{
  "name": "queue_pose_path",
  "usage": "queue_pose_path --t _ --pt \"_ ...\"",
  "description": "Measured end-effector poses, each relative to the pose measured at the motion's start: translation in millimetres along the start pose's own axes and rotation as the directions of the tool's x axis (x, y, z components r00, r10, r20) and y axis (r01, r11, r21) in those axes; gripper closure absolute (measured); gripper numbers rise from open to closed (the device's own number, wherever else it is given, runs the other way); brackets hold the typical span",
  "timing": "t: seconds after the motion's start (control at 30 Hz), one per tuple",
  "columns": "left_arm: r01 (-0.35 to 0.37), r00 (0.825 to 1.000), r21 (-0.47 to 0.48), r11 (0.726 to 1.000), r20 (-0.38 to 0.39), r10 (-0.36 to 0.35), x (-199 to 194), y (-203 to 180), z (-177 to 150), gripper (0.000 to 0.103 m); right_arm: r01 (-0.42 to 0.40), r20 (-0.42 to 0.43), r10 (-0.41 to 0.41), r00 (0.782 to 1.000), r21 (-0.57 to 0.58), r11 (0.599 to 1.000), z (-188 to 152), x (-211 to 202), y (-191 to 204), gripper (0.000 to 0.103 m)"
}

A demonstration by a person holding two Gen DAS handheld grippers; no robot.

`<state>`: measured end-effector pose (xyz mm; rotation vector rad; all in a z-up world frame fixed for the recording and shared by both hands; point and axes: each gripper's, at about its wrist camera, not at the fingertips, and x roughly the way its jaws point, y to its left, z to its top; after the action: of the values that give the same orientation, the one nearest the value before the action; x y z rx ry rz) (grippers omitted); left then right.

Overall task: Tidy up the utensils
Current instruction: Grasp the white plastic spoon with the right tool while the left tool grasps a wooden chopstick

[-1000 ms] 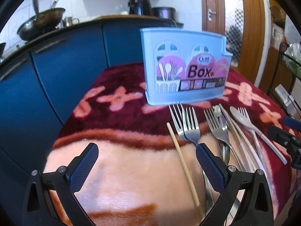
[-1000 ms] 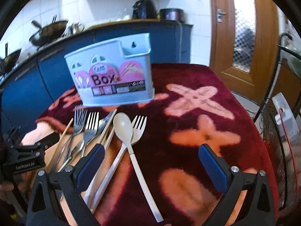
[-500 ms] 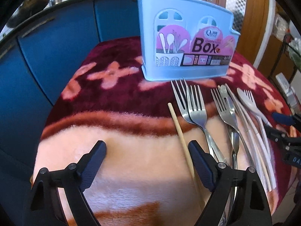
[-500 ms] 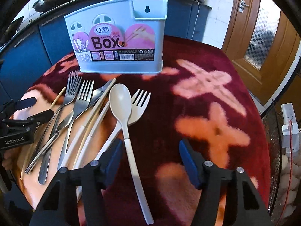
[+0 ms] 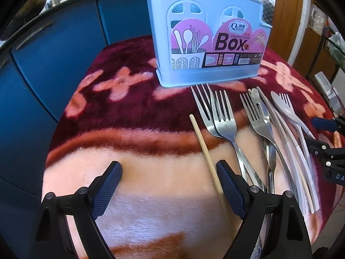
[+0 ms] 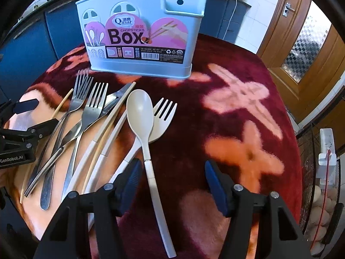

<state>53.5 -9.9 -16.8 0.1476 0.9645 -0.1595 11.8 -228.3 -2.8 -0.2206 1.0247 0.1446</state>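
Note:
A light blue utensil box (image 5: 207, 43) (image 6: 140, 38) stands upright at the back of the blanket-covered table. In front of it lie metal forks (image 5: 224, 120) (image 6: 92, 108), a wooden chopstick (image 5: 204, 149), a white spoon (image 6: 139, 112) and a white fork (image 6: 161, 120). My left gripper (image 5: 168, 168) hangs open over the peach part of the blanket, and the chopstick runs just inside its right finger. My right gripper (image 6: 172, 168) is open too, with the white spoon's handle lying between its fingers close to the left pad, not pressed. Each gripper shows at the edge of the other's view (image 5: 317, 133) (image 6: 38, 114).
The maroon flowered blanket (image 6: 237, 97) drops off at the table's right edge. Blue cabinets (image 5: 54, 54) stand behind and to the left. A wooden door (image 6: 301, 54) is at the back right. A wire rack with eggs (image 6: 323, 198) and a white power strip (image 6: 327, 146) sit at the right.
Both grippers tipped down and came closer to the table. Both jaws narrowed, the right much more, and the white spoon's handle now lies between the right fingers.

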Motion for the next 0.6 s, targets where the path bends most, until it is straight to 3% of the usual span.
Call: queue_pose_path --t 0.2,0.3,0.37,0.43,0.53,0.6 --pt "-0.001 1.0 0.001 1.0 -0.024 0.001 2 1 2 0.014 -0.005 -0.011 0.006 1.0 0.035 0.999 0 4 -3 0.035" --pt "-0.006 0.999 0.003 1.0 -0.046 0.006 2 -1 6 0.016 -0.017 -0.024 0.017 1.0 0.035 0.999 2 3 -4 0.042" --pt "0.014 0.999 0.011 1.0 -0.052 -0.014 -1 -4 7 0.026 -0.021 -0.029 0.022 0.999 0.02 1.0 5 -1 0 0.055" --pt "0.03 0.998 0.027 0.999 -0.055 -0.029 -5 -8 8 0.042 -0.031 -0.03 0.03 0.999 -0.008 0.999 6 -5 7 0.075" --pt "0.054 0.997 0.057 0.997 -0.063 -0.051 -9 -16 7 0.063 -0.025 -0.039 0.023 0.999 -0.064 0.998 8 -7 20 0.092" --pt "0.078 0.995 0.066 0.995 -0.065 -0.073 -11 -20 7 0.076 -0.022 -0.037 0.019 0.999 -0.081 0.996 7 -9 24 0.095"
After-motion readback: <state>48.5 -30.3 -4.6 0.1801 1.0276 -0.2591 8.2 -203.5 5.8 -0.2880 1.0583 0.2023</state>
